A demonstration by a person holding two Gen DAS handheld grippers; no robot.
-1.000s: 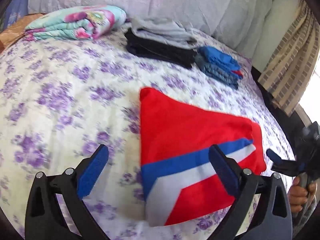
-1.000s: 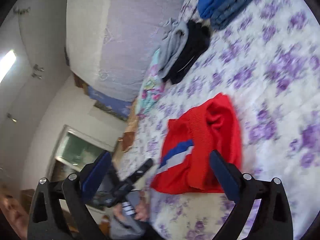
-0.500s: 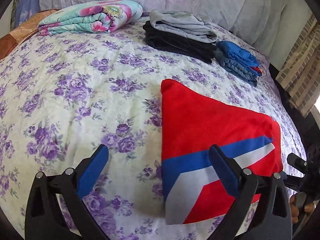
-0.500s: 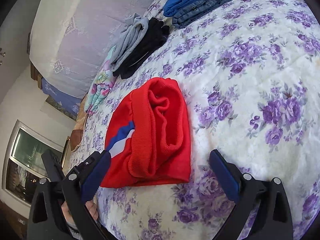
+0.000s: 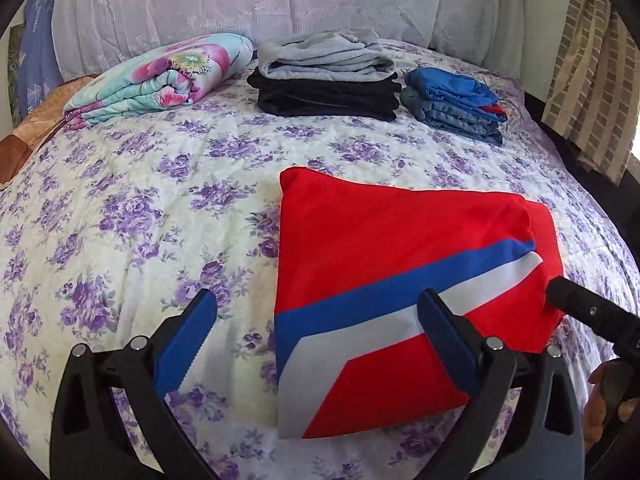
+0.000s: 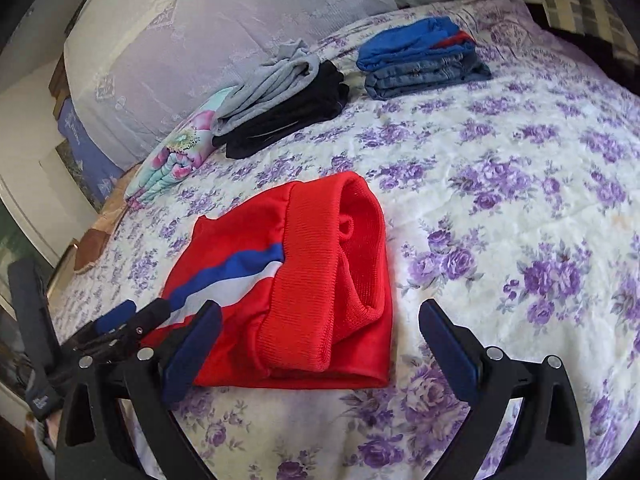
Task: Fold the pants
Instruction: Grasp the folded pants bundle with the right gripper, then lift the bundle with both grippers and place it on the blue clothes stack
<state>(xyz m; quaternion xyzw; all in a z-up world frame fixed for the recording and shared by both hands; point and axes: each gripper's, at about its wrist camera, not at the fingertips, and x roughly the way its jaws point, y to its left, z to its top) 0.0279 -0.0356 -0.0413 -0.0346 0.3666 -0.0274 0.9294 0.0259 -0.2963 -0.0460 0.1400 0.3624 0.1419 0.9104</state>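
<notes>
The red pants [image 5: 380, 240] lay folded into a compact bundle on the bed [image 5: 120, 208], on its near half and toward the right side as seen from the left wrist view. A blue and white stripe [image 5: 400, 300] crossed the upper face of the bundle. From the right wrist view the ribbed waistband [image 6: 320, 280] faced the camera at the bundle's open end, with the layers stacked one over another.

The left tongs [image 5: 316, 344] were spread wide and held nothing. The right-hand blue pad [image 5: 448, 344] sat in front of the pants in the picture; whether it touched the cloth could not be determined. The left-hand pad stood over bare bedspread.

The right tongs [image 6: 320, 344] were likewise spread wide and empty, positioned at the near end of the bundle, with one pad before the red cloth and the other over the floral bedspread. Contact could not be confirmed.

At the far side of the bed, near the headboard covering, stood three separate items in a row: a floral blanket [image 5: 160, 80], a stack of grey and black garments [image 5: 324, 76], and a stack of blue and denim garments [image 5: 452, 100]. All were well apart from the red pants. A striped curtain [image 5: 588, 80] hung at the right.
</notes>
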